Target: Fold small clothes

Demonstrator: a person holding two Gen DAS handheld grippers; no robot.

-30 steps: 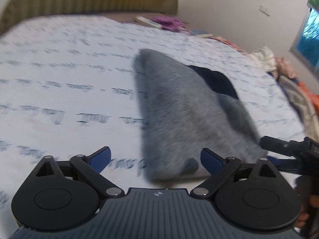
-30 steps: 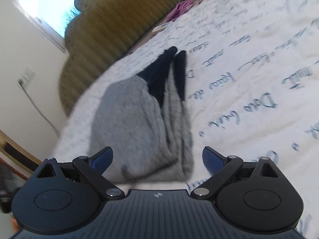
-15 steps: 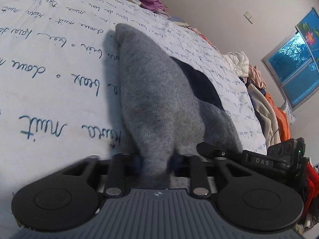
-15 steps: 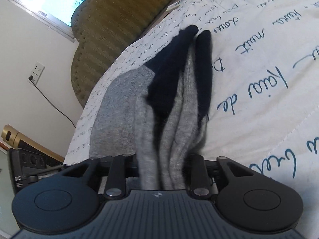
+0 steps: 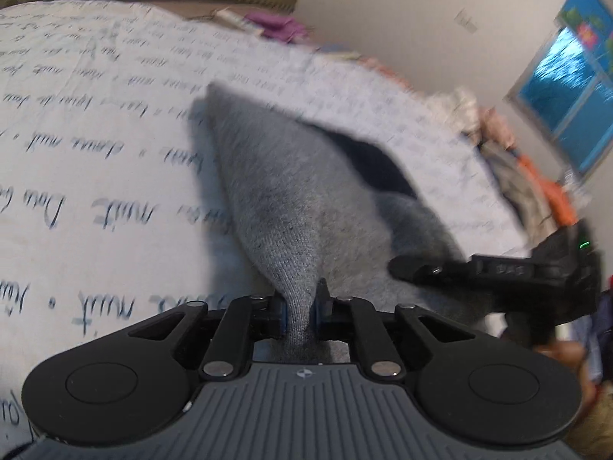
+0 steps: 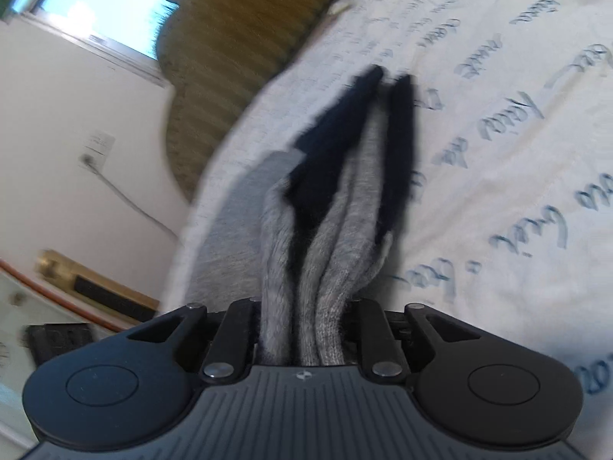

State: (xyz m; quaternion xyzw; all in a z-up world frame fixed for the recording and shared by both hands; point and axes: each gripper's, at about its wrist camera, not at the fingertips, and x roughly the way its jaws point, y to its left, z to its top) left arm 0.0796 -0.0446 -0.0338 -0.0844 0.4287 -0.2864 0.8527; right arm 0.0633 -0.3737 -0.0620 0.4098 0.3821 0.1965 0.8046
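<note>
1. While the grey knitted garment (image 5: 306, 207) lies on the bed, its near edge is lifted, and a dark navy part (image 5: 373, 163) shows on its far right side.
2. The left gripper (image 5: 300, 312) is pinching a single gathered corner of grey knit, jaws having just closed tight on it.
3. The right gripper (image 6: 304, 329) clamps a thicker bunch of grey folds; navy bands (image 6: 333, 145) run away from it.
4. From the left wrist view, the right gripper sits near right, touching the cloth.
5. Beneath: a white bedsheet (image 5: 95, 145) with blue script.
6. Far off, an olive headboard (image 6: 245, 30); clothes piled (image 5: 513, 161) at right.
</note>
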